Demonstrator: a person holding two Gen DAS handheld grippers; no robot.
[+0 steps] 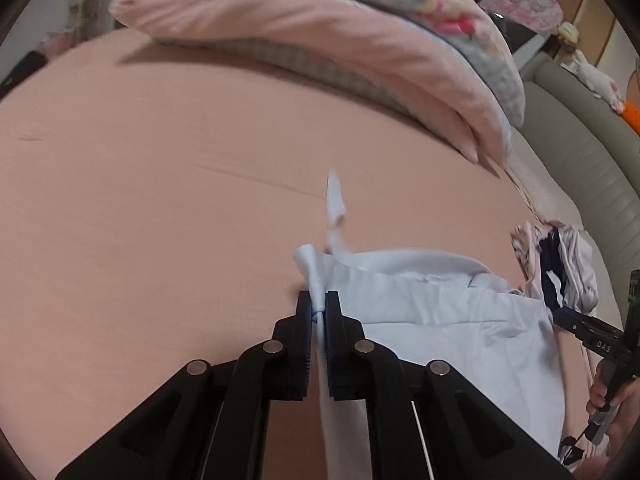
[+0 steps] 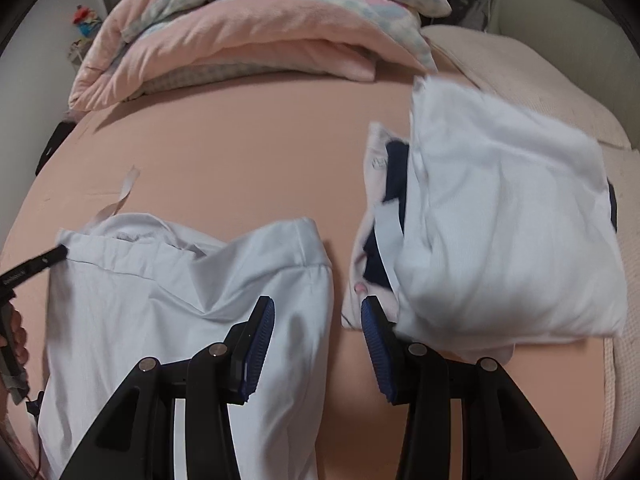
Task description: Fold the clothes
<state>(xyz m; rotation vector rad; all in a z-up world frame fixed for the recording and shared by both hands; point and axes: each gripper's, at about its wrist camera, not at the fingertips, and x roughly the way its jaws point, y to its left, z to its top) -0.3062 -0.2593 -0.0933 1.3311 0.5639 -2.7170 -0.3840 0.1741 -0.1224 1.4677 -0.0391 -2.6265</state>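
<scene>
Only readable writing was "DAS" on the right gripper (image 1: pixel 560 320) body. The pale blue trousers (image 2: pixel 168 300) lay on the pink bedsheet (image 1: pixel 140 184). The left gripper (image 1: pixel 319 304) was clamped tight on their waistband corner, drawstring (image 1: pixel 335 200) trailing past it. The right one hung half open over the trousers' other side, gripping nothing. Right of the trousers sat a folded clothes pile (image 2: pixel 500 220), behind them a pink quilt (image 2: pixel 248 36).
</scene>
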